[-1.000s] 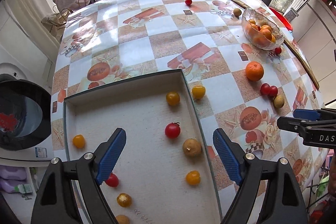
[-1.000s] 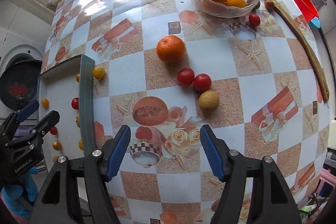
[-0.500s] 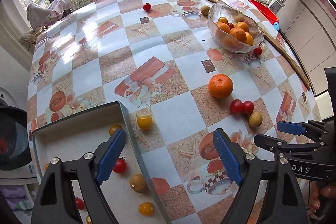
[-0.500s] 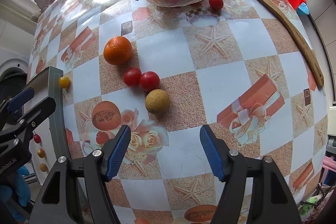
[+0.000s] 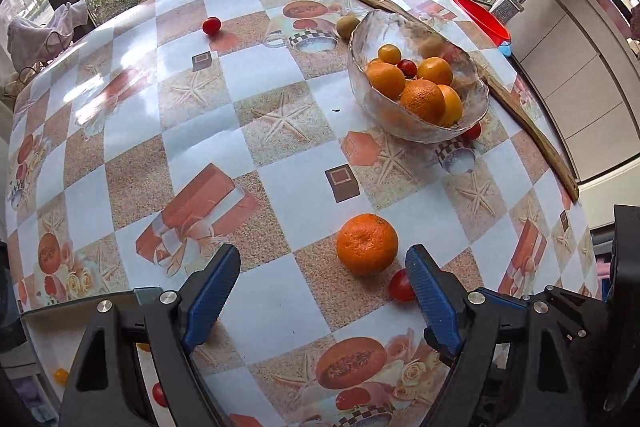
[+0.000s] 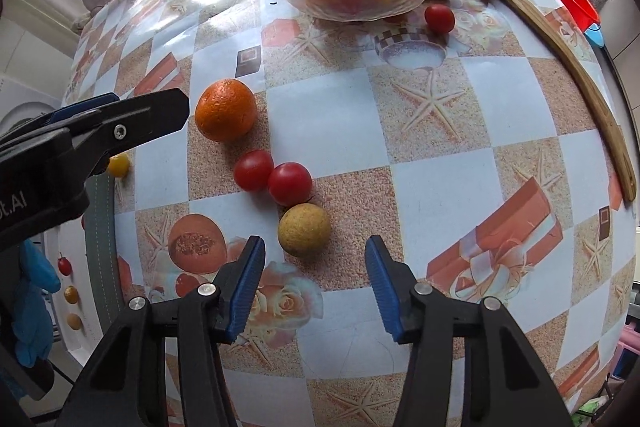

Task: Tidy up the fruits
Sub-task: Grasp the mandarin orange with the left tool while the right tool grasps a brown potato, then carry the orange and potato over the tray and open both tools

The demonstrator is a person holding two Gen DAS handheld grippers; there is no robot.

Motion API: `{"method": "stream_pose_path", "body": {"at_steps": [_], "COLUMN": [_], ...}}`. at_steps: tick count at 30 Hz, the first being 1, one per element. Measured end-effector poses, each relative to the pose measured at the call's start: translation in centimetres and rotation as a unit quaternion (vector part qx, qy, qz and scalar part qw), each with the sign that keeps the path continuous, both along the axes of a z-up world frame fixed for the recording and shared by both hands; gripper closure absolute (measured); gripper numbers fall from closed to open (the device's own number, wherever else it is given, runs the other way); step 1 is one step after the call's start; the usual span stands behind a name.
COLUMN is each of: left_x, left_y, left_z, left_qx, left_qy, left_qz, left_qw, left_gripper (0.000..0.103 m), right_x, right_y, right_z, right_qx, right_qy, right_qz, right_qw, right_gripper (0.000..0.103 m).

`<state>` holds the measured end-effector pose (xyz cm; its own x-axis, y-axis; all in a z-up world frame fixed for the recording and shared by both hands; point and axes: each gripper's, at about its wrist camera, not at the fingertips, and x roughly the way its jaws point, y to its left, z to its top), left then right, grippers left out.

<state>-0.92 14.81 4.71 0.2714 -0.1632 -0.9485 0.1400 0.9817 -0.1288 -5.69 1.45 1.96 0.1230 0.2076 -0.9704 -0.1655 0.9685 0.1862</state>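
My left gripper is open and empty, just short of a loose orange with a red cherry tomato beside its right finger. My right gripper is open and empty, with a yellow-brown round fruit just ahead between its fingers. Two red tomatoes and the same orange lie beyond it. A glass bowl holds oranges and small fruits; it also shows in the right wrist view. The left gripper shows at the left of the right wrist view.
A grey tray with several small fruits sits off the table's left edge. A lone tomato lies far back. A wooden strip runs along the right edge, with a red basin beyond. More small fruits lie by the bowl.
My left gripper has swung from over the tray to the right, toward the loose orange. My right gripper has moved forward, closer to the yellow-brown fruit. Both have stayed open.
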Motion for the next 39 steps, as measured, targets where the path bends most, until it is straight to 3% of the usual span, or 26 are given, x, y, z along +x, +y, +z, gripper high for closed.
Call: {"method": "stream_pose_path", "body": {"at_steps": [4, 6, 7, 11, 15, 16, 18, 39], "left_x": [0.9, 1.1, 1.2, 1.4, 1.8, 1.8, 1.7, -5.2], "left_y": [-1.3, -1.9, -2.2, -2.9, -3.1, -3.1, -3.0, 3.0], "left_z": [-1.3, -1.8, -2.1, -2.6, -3.2, -3.2, -3.1, 2.7], "left_qx": [0.004, 0.007, 0.010, 0.015, 0.014, 0.015, 0.005, -0.028], "left_qy": [0.011, 0.017, 0.020, 0.022, 0.035, 0.032, 0.030, -0.009], "left_qz": [-0.009, -0.014, -0.015, -0.018, -0.013, -0.010, -0.012, 0.033], "left_qw": [0.9999, 0.9997, 0.9996, 0.9995, 0.9992, 0.9993, 0.9995, 0.9990], "left_gripper": [0.017, 0.017, 0.017, 0.018, 0.049, 0.050, 0.063, 0.063], "right_x": [0.0, 0.3, 0.4, 0.2, -0.1, -0.2, -0.3, -2.0], "right_y": [-0.2, -0.3, -0.4, -1.0, -1.7, -1.9, -2.2, -1.5], "right_z": [0.1, 0.0, 0.0, 0.1, 0.4, 0.5, 0.7, 4.1], "right_qx": [0.002, 0.006, 0.007, 0.012, 0.014, 0.015, 0.017, 0.020], "right_qy": [-0.008, -0.006, -0.005, -0.001, 0.003, 0.005, 0.006, -0.001], "right_qz": [0.001, 0.005, 0.005, -0.002, -0.009, -0.012, -0.016, -0.012], "right_qw": [1.000, 1.000, 1.000, 1.000, 1.000, 1.000, 1.000, 1.000], "right_gripper": [0.054, 0.072, 0.075, 0.075, 0.075, 0.075, 0.075, 0.075]}}
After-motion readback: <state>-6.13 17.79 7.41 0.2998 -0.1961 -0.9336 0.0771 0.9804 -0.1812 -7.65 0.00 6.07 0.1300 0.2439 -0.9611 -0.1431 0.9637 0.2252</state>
